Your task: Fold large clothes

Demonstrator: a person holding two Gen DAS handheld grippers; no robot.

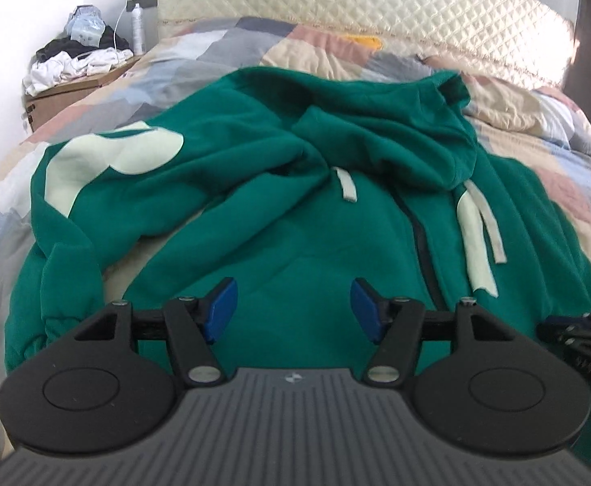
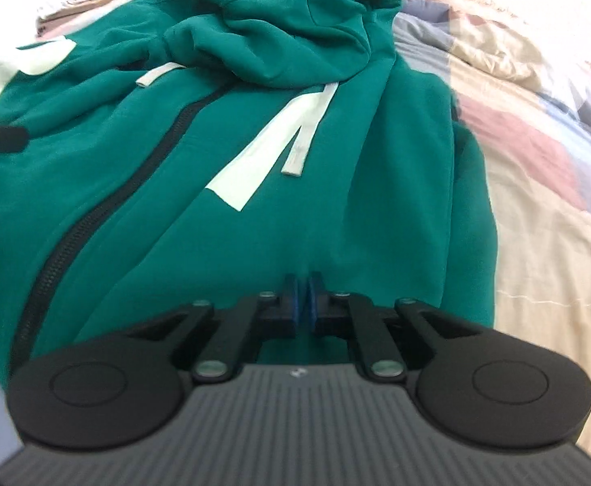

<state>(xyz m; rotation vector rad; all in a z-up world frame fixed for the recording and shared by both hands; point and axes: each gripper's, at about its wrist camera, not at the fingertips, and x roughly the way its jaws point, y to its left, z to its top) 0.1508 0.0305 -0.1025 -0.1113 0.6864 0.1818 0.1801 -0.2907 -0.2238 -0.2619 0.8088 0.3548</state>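
Green hoodie (image 1: pixel 295 210) lies on the patchwork quilt (image 1: pixel 558 186) — left gripper (image 1: pixel 293 310) spread above it, right gripper (image 2: pixel 302 299) pinching its fabric.

Green hoodie (image 1: pixel 279 218) with pale drawstrings (image 2: pixel 301 137); pastel patchwork quilt (image 1: pixel 558 186).

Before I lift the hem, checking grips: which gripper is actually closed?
The right gripper: its blue pads nearly meet at the green hoodie hem. The left gripper is spread wide.
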